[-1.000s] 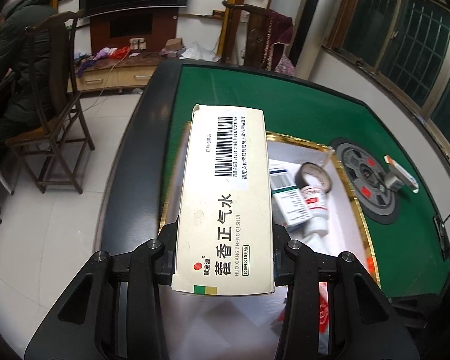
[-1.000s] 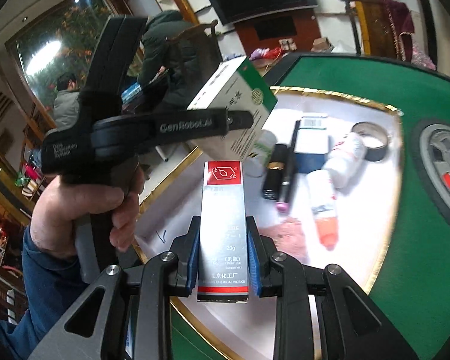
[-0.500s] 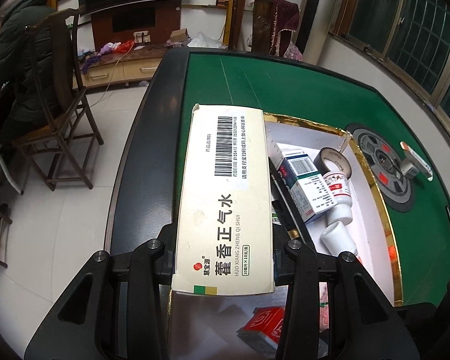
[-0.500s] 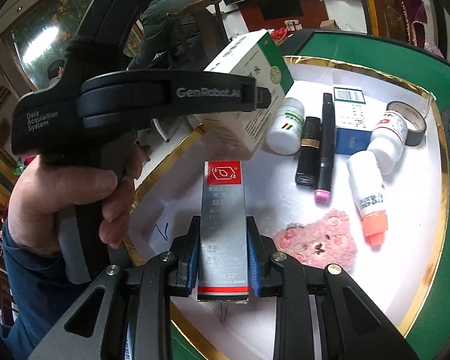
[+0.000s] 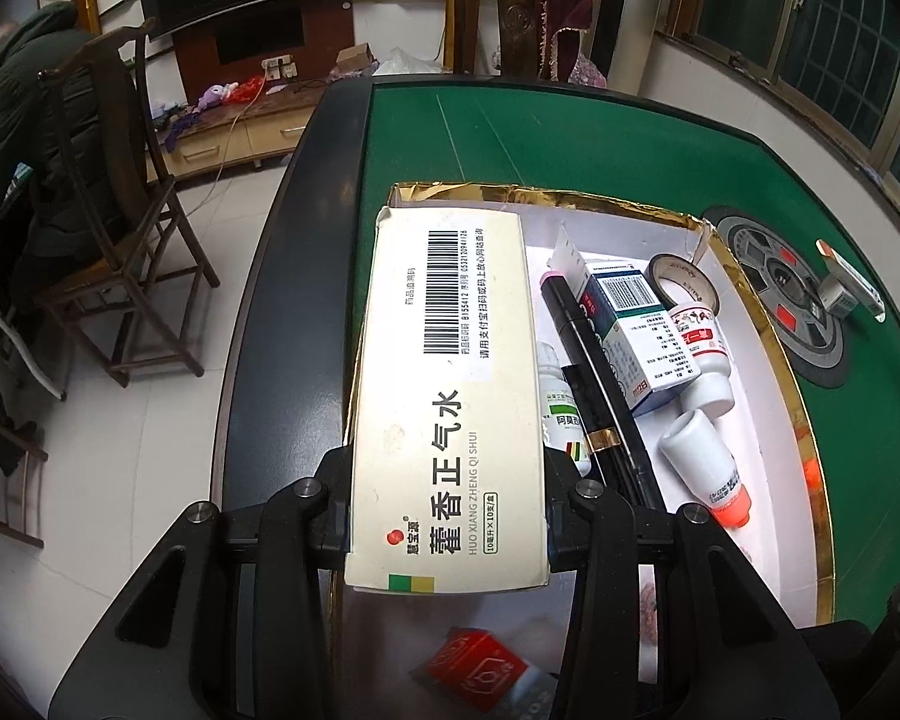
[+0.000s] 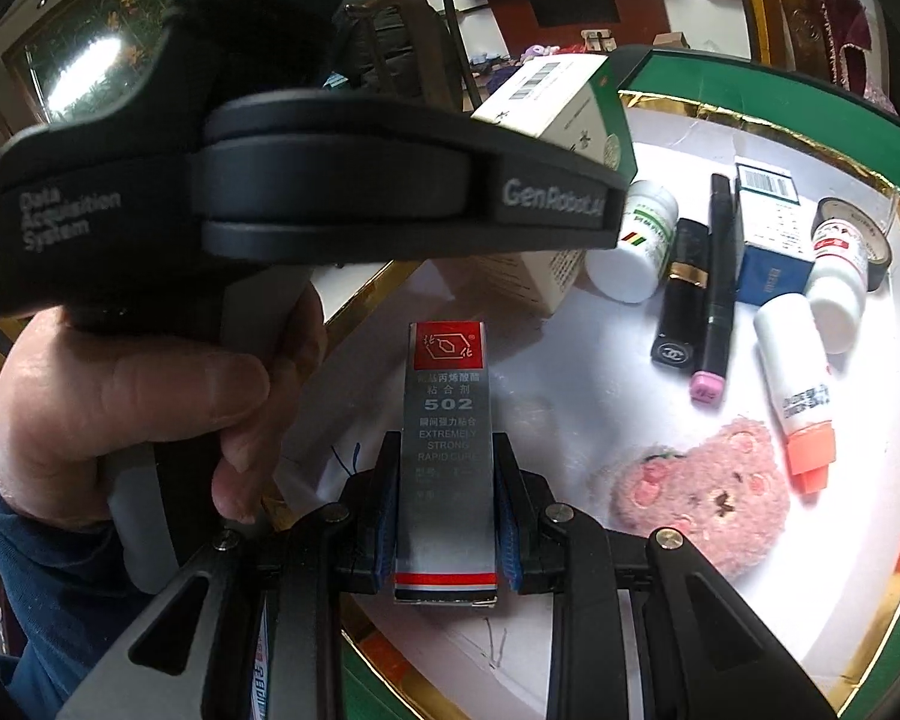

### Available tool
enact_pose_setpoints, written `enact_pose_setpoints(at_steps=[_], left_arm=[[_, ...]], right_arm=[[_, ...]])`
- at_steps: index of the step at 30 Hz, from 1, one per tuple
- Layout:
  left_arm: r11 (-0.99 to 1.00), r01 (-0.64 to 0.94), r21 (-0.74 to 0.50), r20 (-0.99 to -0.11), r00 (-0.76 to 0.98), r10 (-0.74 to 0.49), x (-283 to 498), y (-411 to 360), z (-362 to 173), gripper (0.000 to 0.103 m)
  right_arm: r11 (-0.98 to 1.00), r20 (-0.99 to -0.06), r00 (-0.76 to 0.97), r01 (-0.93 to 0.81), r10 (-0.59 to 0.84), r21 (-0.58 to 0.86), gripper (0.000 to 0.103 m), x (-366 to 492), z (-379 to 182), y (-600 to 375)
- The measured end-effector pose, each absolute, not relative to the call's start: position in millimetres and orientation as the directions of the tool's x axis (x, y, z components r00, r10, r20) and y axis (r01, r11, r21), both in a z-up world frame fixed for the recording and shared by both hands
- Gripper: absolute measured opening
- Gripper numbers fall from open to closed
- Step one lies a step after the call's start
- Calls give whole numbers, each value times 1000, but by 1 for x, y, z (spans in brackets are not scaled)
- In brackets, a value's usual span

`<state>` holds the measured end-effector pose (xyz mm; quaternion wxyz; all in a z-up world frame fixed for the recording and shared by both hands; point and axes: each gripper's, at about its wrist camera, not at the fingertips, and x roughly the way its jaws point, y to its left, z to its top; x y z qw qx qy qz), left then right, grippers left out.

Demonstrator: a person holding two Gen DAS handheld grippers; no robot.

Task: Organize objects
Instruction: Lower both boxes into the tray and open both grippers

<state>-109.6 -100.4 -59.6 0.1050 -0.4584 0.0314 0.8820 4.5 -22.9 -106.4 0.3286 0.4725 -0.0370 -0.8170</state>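
While the left gripper [image 5: 450,516] clamps the medicine carton [image 5: 450,384], the right gripper [image 6: 447,516] grips the glue box [image 6: 447,450], its long axis pointing toward 12 o'clock over the tray [image 6: 576,360].

**Both boxes closing in over the tray**

The left gripper [image 5: 450,516] swings its cream medicine box [image 5: 447,390] further over the gold-rimmed tray [image 5: 750,324], and the bottles and black pens slide into fuller view on its right. The right gripper [image 6: 447,516] drops lower with the silver glue box [image 6: 447,438], bringing the pink plush bear [image 6: 699,501] up nearer. The left hand [image 6: 132,414] looms closer.
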Motion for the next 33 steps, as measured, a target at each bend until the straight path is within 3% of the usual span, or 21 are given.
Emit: enact_pose_setpoints(at_steps=[7, 11, 14, 23, 26, 33], left_arm=[[-976, -214, -38, -818, -554, 154, -108, -99, -60, 43], [-976, -213, -39, -818, -554, 154, -108, -99, -61, 43], [-979, -199, -45, -816, -557, 151, -109, -101, -59, 43], [-981, -169, -97, -771, -610, 182, -104, -109, -44, 43], [-981, -172, -88, -770, -613, 177, -104, -107, -43, 52], [-984, -134, -119, -704, -687, 179, -93, -112, -24, 53]], right_arm=[[-769, -743, -329, 519, -583, 374, 28, 3, -109, -26], [-765, -744, -320, 520, -586, 379, 47, 3, -108, -24], [-765, -733, -339, 525, -590, 373, 50, 5, -103, -21], [-760, -687, -373, 496, -624, 421, 52, 8, -93, 15], [-759, -665, -398, 489, -633, 430, 52, 11, -88, 35], [-774, -626, -462, 453, -628, 442, 52, 12, -70, 69]])
